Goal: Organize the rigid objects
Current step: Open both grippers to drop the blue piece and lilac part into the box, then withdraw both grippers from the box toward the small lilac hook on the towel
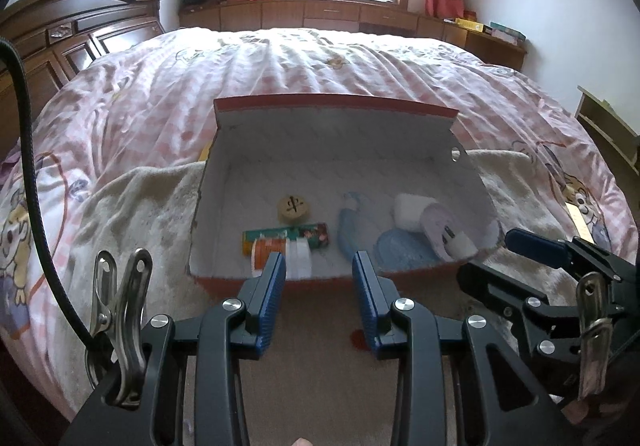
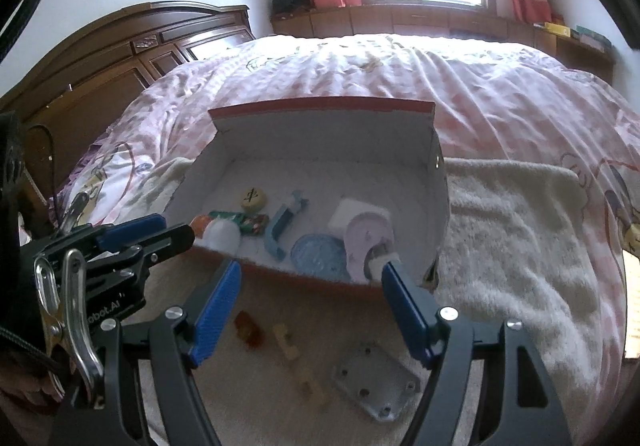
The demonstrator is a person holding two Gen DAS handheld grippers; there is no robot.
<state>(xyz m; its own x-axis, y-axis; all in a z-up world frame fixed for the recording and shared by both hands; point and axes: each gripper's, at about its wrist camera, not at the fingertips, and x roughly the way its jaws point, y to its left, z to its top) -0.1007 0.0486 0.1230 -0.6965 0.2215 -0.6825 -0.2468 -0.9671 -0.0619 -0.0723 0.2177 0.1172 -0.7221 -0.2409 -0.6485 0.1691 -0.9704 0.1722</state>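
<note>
An open red-edged cardboard box with a white inside sits on a cream towel on the bed. It holds a round wooden chess piece, a green printed tube, an orange-and-white bottle, a blue clamp-like tool, a round blue disc and a lilac-and-white device. My left gripper is open and empty in front of the box. My right gripper is open and empty. A grey metal plate, a brown piece and a pale strip lie on the towel below it.
The cream towel covers the near part of a pink checked bed. A dark wooden headboard stands at the left. A low wooden cabinet runs under the window. A wooden shelf is at the right.
</note>
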